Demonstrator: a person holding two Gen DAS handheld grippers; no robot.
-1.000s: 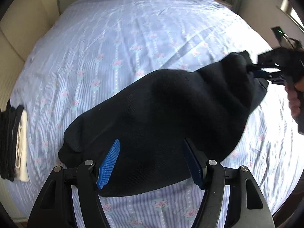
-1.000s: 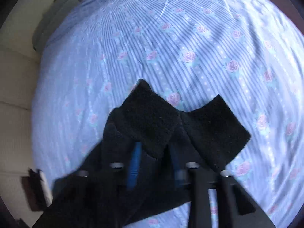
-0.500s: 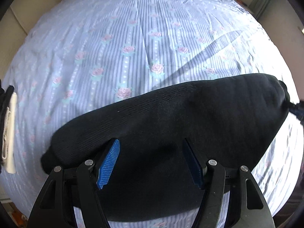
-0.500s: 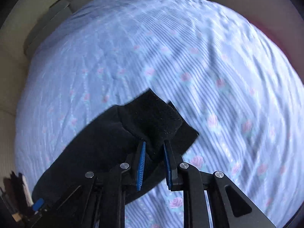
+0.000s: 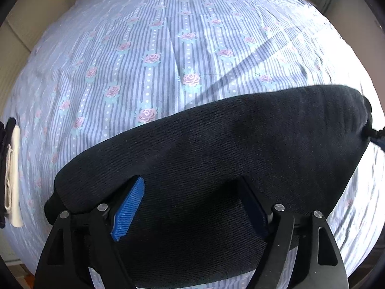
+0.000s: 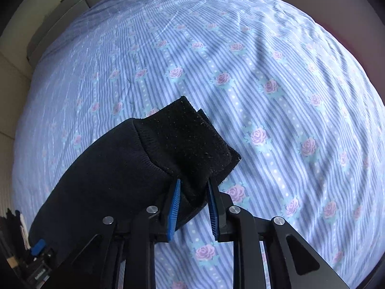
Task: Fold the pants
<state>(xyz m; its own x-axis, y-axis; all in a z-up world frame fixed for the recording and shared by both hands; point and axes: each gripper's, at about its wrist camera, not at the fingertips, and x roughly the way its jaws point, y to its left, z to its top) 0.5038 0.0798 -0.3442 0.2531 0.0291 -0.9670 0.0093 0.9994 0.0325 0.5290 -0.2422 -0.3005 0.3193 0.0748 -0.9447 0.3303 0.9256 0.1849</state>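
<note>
The black knit pants (image 5: 216, 159) lie as a long folded band across the near part of the bed. My left gripper (image 5: 192, 204) is wide open low over their near end, fabric between the blue pads (image 5: 128, 209). In the right wrist view the cuffed end of the pants (image 6: 187, 142) sits between my right gripper's (image 6: 192, 197) fingers, which are shut on it just above the sheet. The left gripper (image 6: 38, 245) shows at that view's lower left.
The bed is covered by a blue striped sheet with pink roses (image 5: 168, 48). A stack of folded black and cream clothes (image 5: 10, 168) lies at the left edge of the bed. A beige headboard or wall (image 5: 28, 19) stands at far left.
The right gripper has carried the cuffed end down and outward, stretching the pants into a flat band on the bed. The left gripper has moved closer over the pants and stays open.
</note>
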